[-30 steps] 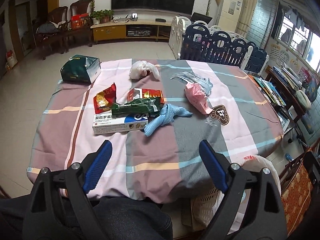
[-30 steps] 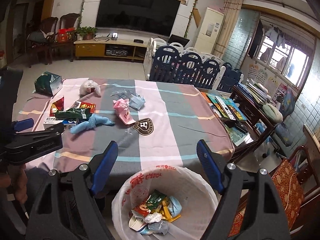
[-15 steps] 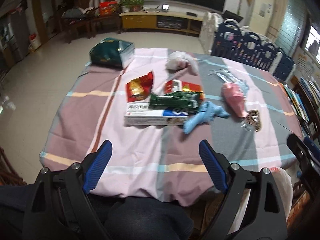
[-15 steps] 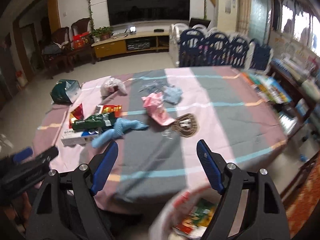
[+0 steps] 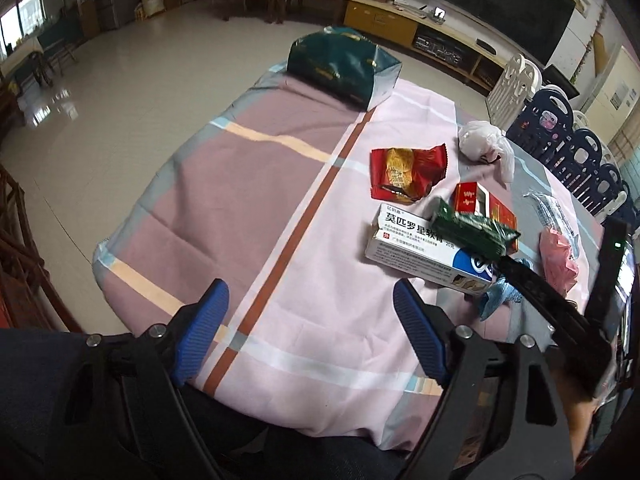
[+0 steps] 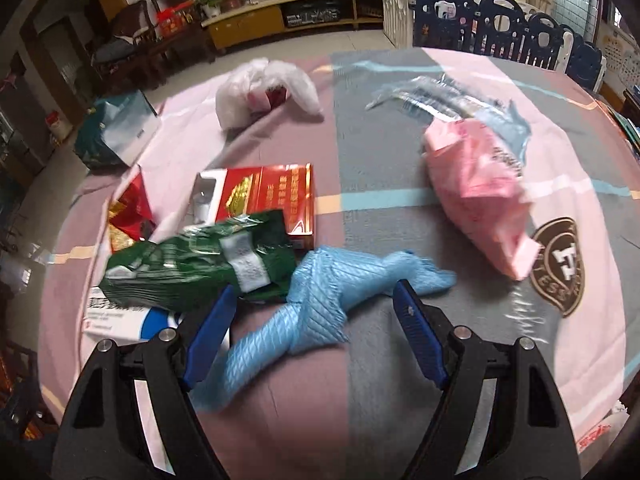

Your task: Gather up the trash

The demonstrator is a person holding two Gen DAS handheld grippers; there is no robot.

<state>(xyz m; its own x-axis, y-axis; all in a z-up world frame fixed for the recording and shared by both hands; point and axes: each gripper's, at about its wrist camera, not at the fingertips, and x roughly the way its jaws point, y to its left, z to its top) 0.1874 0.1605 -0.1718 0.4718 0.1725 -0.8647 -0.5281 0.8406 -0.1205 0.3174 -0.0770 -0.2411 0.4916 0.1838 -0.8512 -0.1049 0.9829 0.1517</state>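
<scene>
Trash lies on a striped tablecloth [image 5: 256, 184]. My right gripper [image 6: 316, 332] hangs low over a crumpled light-blue wrapper [image 6: 320, 292]. Its jaws are closing with the wrapper between them, and the pads do not press on it. Beside it lie a green packet [image 6: 200, 264], a red carton [image 6: 268, 200], a pink bag [image 6: 476, 188] and a white medicine box [image 5: 424, 252]. My left gripper [image 5: 312, 332] is over the cloth's near edge. Its jaws are closing a little, with nothing between them. One right-gripper finger [image 5: 532, 284] reaches in beside the green packet [image 5: 472, 232].
Further back lie a red snack wrapper [image 5: 404, 174], a white plastic bag [image 5: 480, 144], a clear wrapper [image 6: 432, 96] and a dark green box [image 5: 344, 64]. A playpen fence [image 6: 500, 36] stands behind the table. The bin liner's rim [image 6: 600, 436] shows at the lower right.
My right gripper swung from above the bin down to the table, over the light-blue wrapper. The left gripper moved left and lower and rolled. Both pairs of jaws narrowed slightly.
</scene>
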